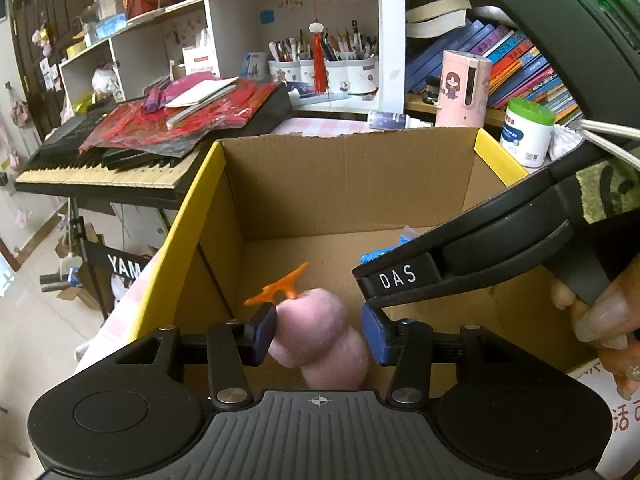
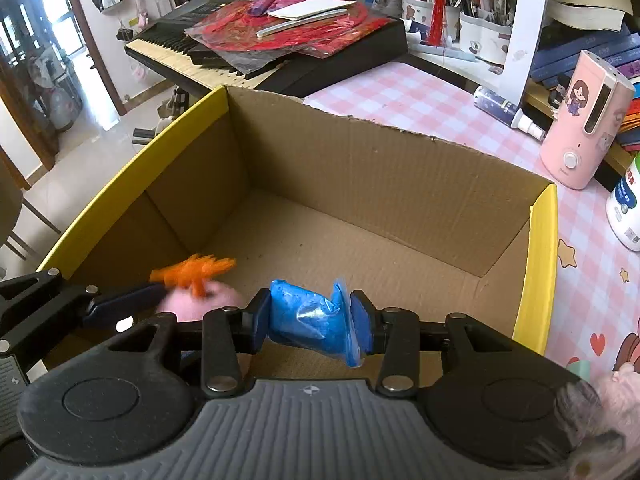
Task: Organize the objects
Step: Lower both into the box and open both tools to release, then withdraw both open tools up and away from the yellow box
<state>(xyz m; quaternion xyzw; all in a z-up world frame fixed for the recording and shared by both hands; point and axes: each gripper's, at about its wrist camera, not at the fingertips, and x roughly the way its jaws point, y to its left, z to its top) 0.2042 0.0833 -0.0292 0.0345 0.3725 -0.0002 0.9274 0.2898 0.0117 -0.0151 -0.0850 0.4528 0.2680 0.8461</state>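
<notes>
An open cardboard box [image 2: 400, 184] with yellow rims stands on the pink checked tablecloth, its floor bare. My left gripper [image 1: 319, 334] hangs inside the box's near left part. Its blue pads [image 1: 264, 334] press both sides of a pink plush toy [image 1: 320, 320] with an orange antler [image 1: 280, 286]. My right gripper [image 2: 310, 320] is shut on a crumpled blue plastic packet [image 2: 308, 316], held over the box's near side. In the right wrist view the plush toy [image 2: 200, 300] and one left finger show at lower left.
An electric keyboard [image 2: 224, 60] piled with red bags sits behind the box on the left. A pink dispenser [image 2: 580, 128], a spray bottle [image 2: 508, 112] and a white canister [image 2: 624, 204] stand to the right. Shelves with pen pots and books lie behind. A hand [image 1: 600, 320] holds the right gripper.
</notes>
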